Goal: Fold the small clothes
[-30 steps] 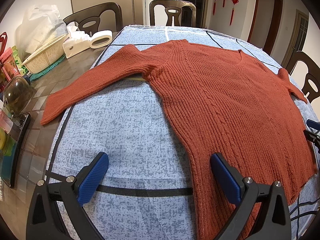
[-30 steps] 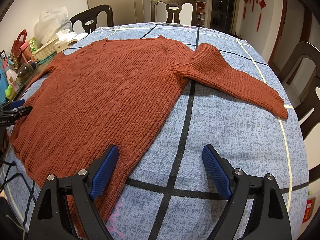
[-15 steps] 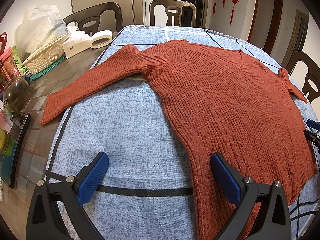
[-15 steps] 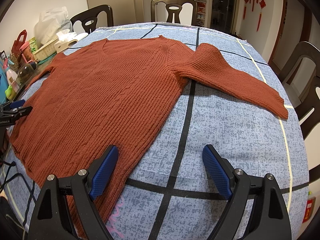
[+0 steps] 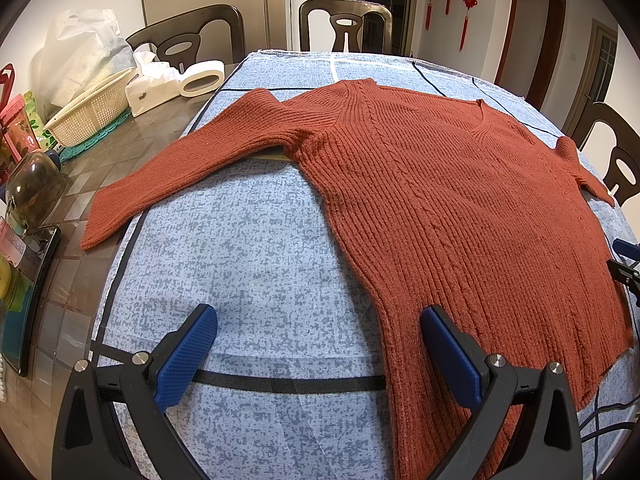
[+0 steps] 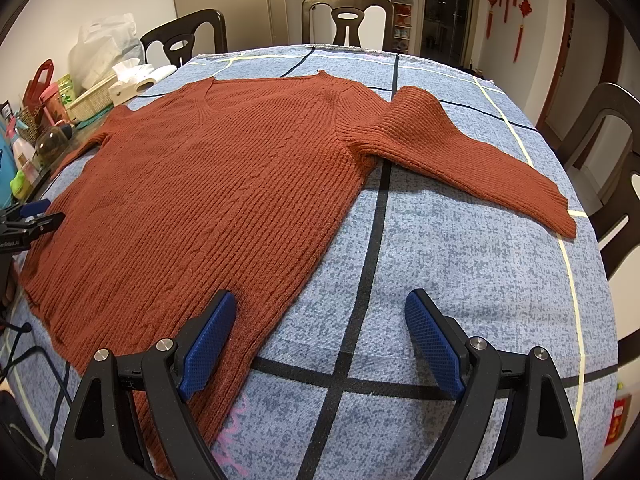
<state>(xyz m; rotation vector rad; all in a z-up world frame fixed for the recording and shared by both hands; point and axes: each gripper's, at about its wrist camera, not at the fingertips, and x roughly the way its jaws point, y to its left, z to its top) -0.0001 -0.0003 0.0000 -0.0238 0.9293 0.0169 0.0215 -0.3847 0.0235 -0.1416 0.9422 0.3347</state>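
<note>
In the left wrist view, a rust-red sweater (image 5: 460, 208) lies spread flat, front up, on the blue cloth covering the desk (image 5: 248, 248), with one sleeve (image 5: 176, 168) reaching out past the cloth's edge onto the bare desk top. The left gripper (image 5: 318, 354) hangs wide open and empty over the hem corner, one pad over the knit and the other over the cloth. The sweater looks thick, ribbed, soft and floppy, so it will likely sag and stretch if lifted from one point; the firmer hem corner or sleeve cuff seems the best hold. In the right wrist view, the right gripper (image 6: 320, 346) is likewise spread open and holds nothing, straddling the opposite hem edge of the sweater (image 6: 224, 200), whose other sleeve (image 6: 460, 160) lies angled across the cloth.
</note>
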